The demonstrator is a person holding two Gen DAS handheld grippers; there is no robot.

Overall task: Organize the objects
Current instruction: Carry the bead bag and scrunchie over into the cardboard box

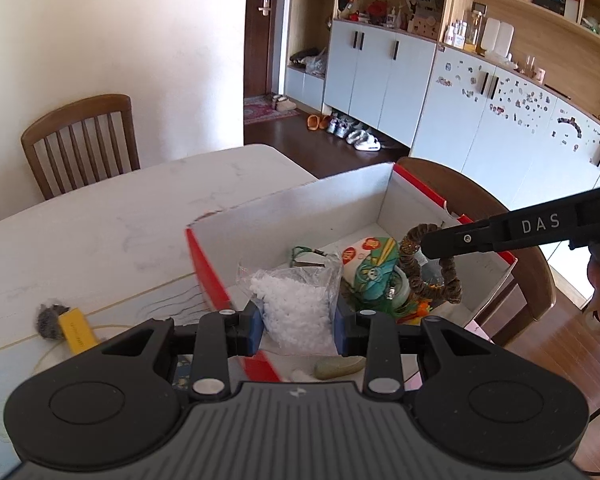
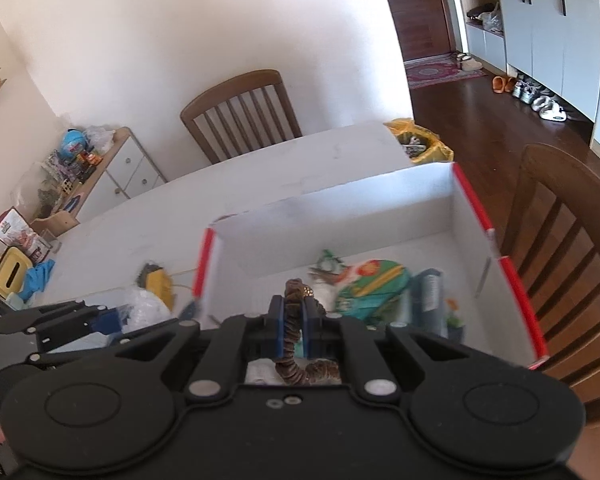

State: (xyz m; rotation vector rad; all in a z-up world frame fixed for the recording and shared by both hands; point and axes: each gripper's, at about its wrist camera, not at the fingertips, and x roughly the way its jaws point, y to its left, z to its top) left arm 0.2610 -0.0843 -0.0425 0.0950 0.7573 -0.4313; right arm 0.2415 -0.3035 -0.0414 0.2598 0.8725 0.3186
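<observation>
A red-and-white cardboard box [image 1: 300, 204] stands on the white table, also in the right wrist view [image 2: 340, 208]. My left gripper [image 1: 298, 324] is shut on a clear bag of white pellets [image 1: 296, 304], held over the box's near left corner. My right gripper [image 2: 294, 320] is shut on a brown scrunchie ring [image 2: 290, 336], held above the box; the ring [image 1: 420, 272] hangs from its fingertips in the left wrist view. Inside the box lie a colourful green packet [image 1: 374, 268], a green cord [image 1: 306, 254] and other small items.
A yellow-handled brush [image 1: 66, 326] lies on the table left of the box, and a greenish stone [image 1: 338, 367] lies below my left gripper. Wooden chairs stand behind the table [image 1: 80, 140] and right of the box [image 2: 572, 248]. A cluttered side cabinet [image 2: 80, 168] is at left.
</observation>
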